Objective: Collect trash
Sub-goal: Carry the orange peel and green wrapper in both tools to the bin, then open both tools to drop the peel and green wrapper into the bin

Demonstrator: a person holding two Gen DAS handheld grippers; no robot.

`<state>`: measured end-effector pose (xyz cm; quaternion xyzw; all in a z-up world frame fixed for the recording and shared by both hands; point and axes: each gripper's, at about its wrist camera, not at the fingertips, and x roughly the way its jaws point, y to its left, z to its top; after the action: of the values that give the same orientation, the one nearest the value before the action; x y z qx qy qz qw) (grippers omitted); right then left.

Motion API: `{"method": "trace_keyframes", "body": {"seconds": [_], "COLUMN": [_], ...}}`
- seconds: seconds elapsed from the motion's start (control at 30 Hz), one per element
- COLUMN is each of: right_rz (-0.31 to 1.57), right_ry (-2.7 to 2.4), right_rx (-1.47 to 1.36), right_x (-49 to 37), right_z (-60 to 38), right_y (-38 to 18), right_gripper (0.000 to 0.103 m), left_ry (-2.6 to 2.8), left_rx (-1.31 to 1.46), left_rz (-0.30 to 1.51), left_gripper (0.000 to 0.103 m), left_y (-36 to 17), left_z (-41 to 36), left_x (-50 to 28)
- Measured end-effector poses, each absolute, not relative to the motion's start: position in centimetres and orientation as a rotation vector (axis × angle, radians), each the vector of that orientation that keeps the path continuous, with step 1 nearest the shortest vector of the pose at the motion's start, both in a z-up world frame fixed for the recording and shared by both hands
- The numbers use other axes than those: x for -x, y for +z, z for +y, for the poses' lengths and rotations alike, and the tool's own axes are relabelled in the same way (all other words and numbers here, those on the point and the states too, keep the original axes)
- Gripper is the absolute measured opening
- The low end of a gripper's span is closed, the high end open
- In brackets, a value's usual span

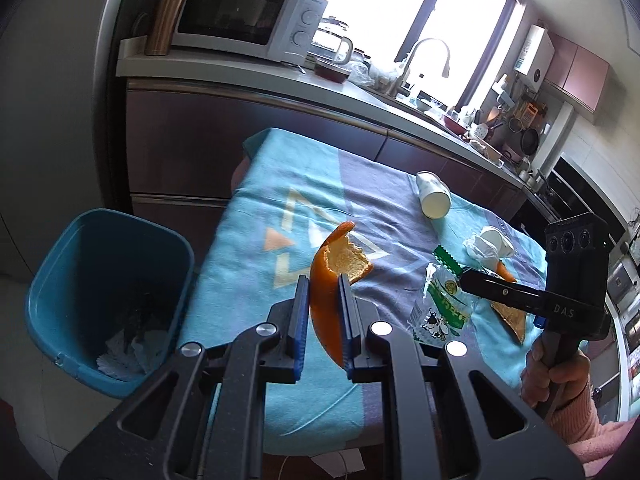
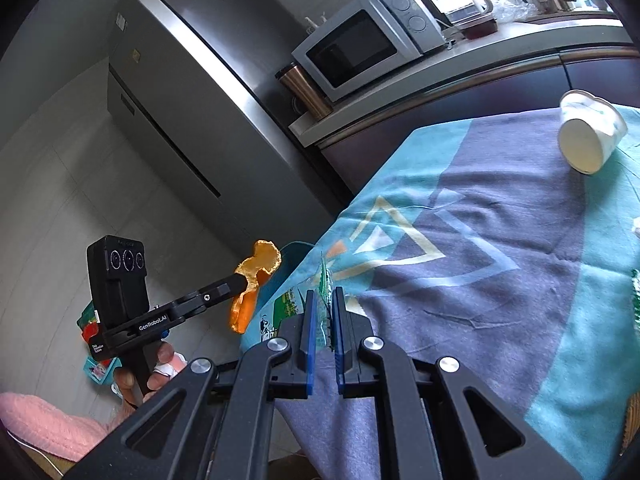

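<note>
We see the left gripper [image 1: 325, 286] clamped on a curved orange peel [image 1: 330, 276], held up over the near edge of the table [image 1: 248, 208], with the blue bin [image 1: 108, 292] on the floor just left of it. The right gripper [image 2: 324, 300] is pinched on a clear green-printed wrapper [image 1: 438, 308], which hangs from its tips above the cloth. 2 paper cups [image 1: 434, 196] lie tipped over further along the table, one beside crumpled tissue [image 1: 478, 248]. A second peel [image 1: 510, 314] lies flat under the right gripper.

Microwave [image 1: 236, 16], kettle [image 1: 332, 42], fridge [image 2: 176, 92]
</note>
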<state>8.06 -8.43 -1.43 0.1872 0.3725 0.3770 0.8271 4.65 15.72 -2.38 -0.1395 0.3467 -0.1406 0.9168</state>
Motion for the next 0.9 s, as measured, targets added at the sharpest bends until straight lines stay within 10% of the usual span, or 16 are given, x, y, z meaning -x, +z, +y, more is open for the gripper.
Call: {"method": "trace_keyframes", "body": {"seconds": [0.9], "right_rz": [0.902], "right_ry": [0.955], "right_rx": [-0.254], "right_x": [-14.9], "right_z": [7.5], "right_y": [-1.7], "right_gripper": [0.007], "left_ry": [0.036], "left_rx": [0.389], "left_rz": [0.700], "left_gripper": [0.014], "left_y": [-5.1], "left_z": [30.8], "left_x": [-3.3]}}
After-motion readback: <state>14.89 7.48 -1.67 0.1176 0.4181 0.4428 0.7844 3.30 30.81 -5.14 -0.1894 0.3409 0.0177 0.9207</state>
